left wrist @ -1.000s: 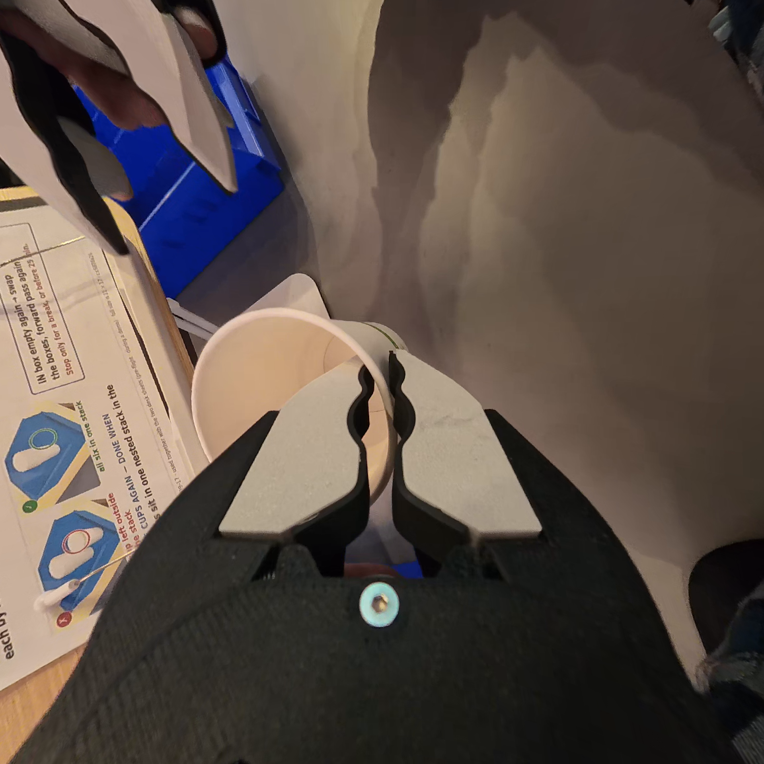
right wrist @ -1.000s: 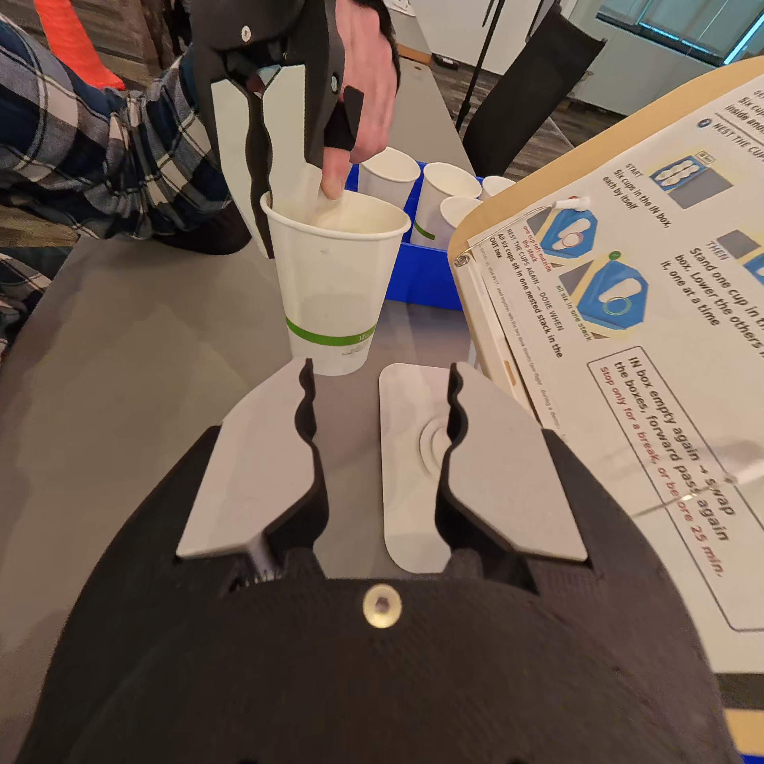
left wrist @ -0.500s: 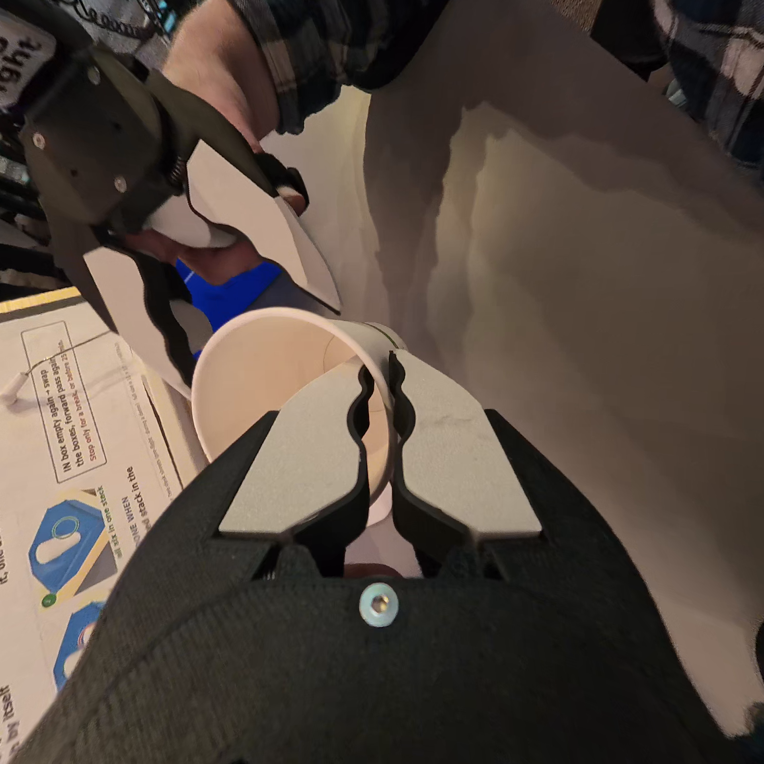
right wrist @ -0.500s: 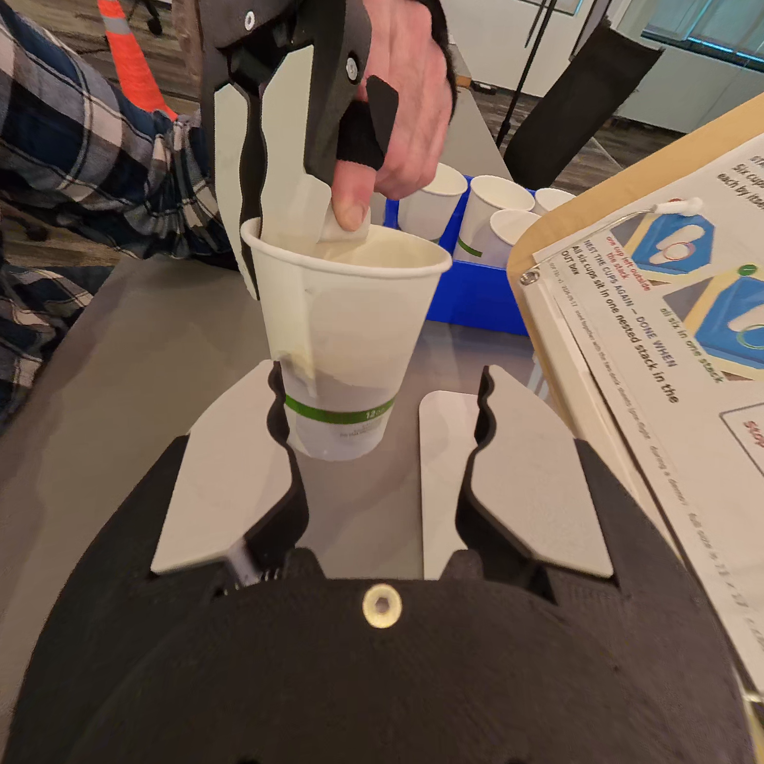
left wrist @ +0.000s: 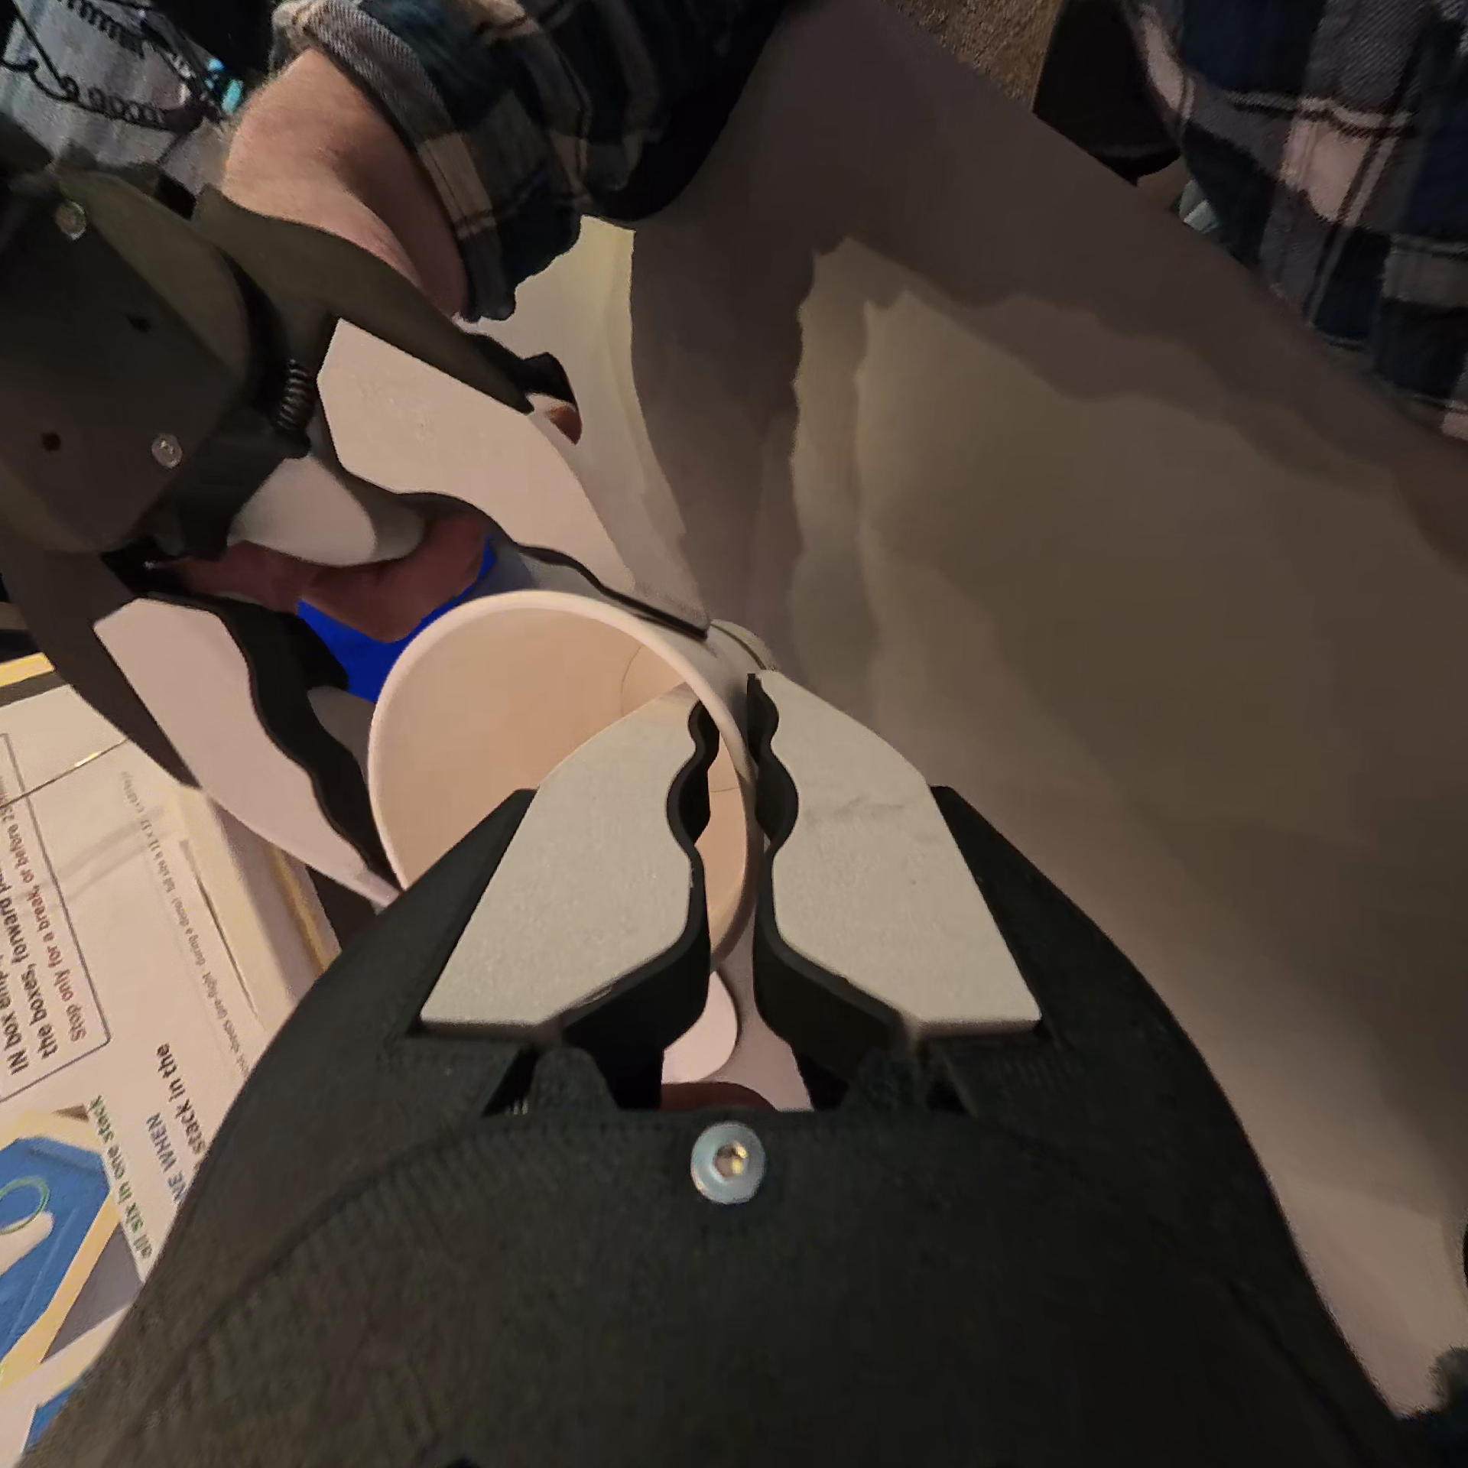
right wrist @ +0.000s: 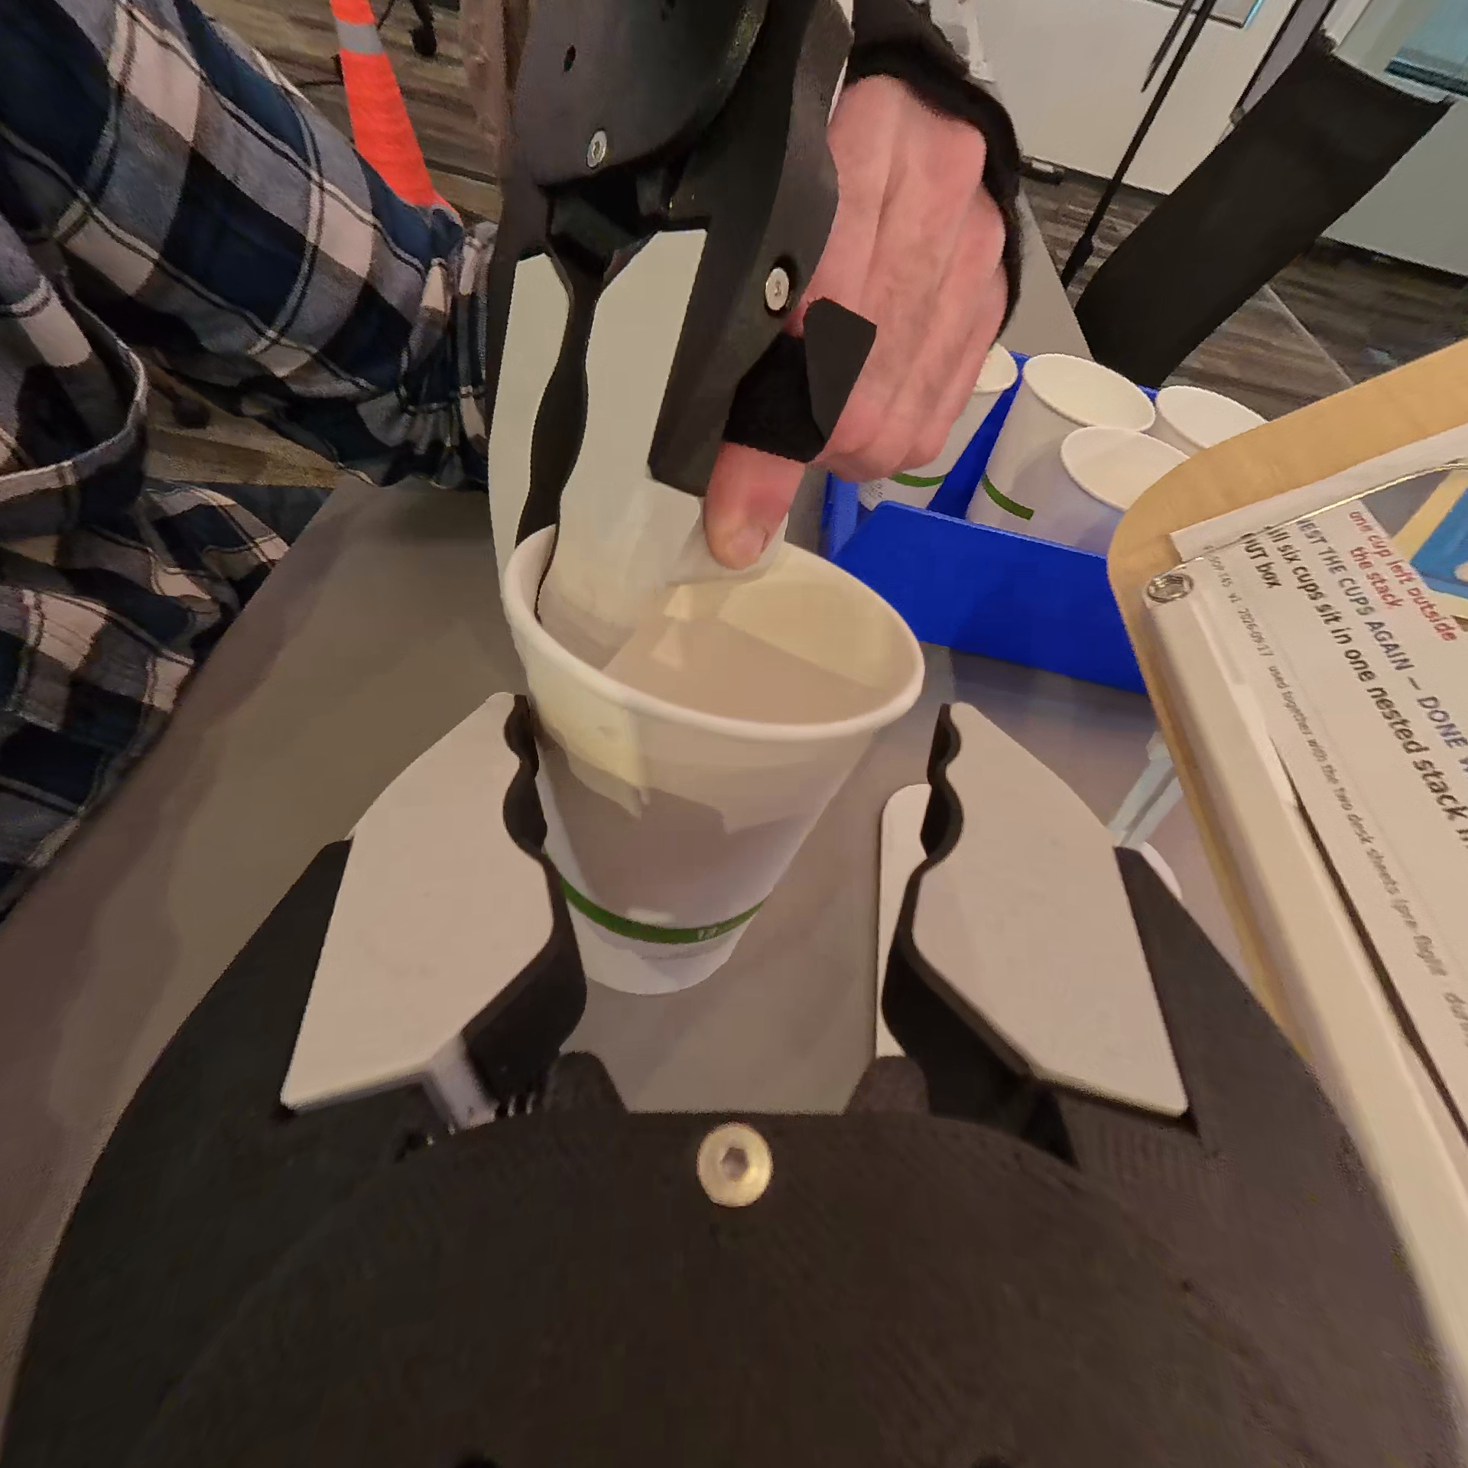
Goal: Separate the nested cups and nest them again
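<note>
A white paper cup point(right wrist: 683, 794) with a green band is held by its rim over the grey table point(right wrist: 238, 715) and tilts a little. My left gripper point(left wrist: 735, 691) is shut on the cup's wall point(left wrist: 516, 715), one finger inside and one outside. The right wrist view shows it point(right wrist: 548, 604) coming down from above. My right gripper point(right wrist: 731, 711) is open, with its fingers on either side of the cup. Its left pad is at the cup's side and its right pad stands clear of it. Its fingers point(left wrist: 445, 477) also show in the left wrist view.
A blue bin point(right wrist: 993, 572) behind the cup holds several more white cups point(right wrist: 1080, 429). A board with an instruction sheet point(right wrist: 1350, 794) stands at the right. A flat white plate point(right wrist: 902, 818) lies on the table. A plaid sleeve and an orange cone point(right wrist: 381, 103) are at the back left.
My right gripper has moved forward, so its open fingers now stand around the cup. My left gripper has kept its hold on the cup's rim.
</note>
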A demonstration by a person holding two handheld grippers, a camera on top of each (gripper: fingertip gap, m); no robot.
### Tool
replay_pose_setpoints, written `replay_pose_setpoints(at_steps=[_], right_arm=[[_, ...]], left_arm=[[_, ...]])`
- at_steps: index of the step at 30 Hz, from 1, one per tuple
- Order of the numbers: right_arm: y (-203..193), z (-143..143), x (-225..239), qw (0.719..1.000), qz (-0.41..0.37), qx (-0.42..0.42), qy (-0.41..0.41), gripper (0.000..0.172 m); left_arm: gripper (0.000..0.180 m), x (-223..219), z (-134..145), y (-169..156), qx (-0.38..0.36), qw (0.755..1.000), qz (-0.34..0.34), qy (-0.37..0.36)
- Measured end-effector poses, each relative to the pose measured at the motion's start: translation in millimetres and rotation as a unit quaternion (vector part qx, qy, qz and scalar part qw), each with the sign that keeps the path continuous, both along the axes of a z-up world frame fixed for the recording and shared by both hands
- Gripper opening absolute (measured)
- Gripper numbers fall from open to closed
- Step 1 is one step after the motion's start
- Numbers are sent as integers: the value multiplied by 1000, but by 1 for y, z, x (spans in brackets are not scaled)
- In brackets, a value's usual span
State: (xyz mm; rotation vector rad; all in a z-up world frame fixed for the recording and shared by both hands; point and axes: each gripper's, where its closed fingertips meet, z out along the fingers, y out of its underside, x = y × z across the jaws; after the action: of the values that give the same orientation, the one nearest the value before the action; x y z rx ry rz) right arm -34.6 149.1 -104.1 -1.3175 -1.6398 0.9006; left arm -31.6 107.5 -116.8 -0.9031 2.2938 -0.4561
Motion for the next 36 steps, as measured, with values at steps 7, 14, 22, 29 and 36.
replay_pose_setpoints(at_steps=[7,14,22,29,36], right_arm=[[-16,-1,-2,997,49,-51,14,94],[-9,5,-2,999,24,-12,17,91],[-7,6,3,1000,15,22,3,87],[-7,12,4,1000,18,18,18,83],[-11,15,9,999,37,12,19,79]], left_arm=[[6,4,-4,-13,-9,1000,-25,8],[6,2,-1,-7,4,1000,-8,7],[6,1,-3,-4,4,1000,-2,11],[6,0,-1,-4,4,1000,1,9],[6,-1,-1,-9,-6,1000,-12,9]])
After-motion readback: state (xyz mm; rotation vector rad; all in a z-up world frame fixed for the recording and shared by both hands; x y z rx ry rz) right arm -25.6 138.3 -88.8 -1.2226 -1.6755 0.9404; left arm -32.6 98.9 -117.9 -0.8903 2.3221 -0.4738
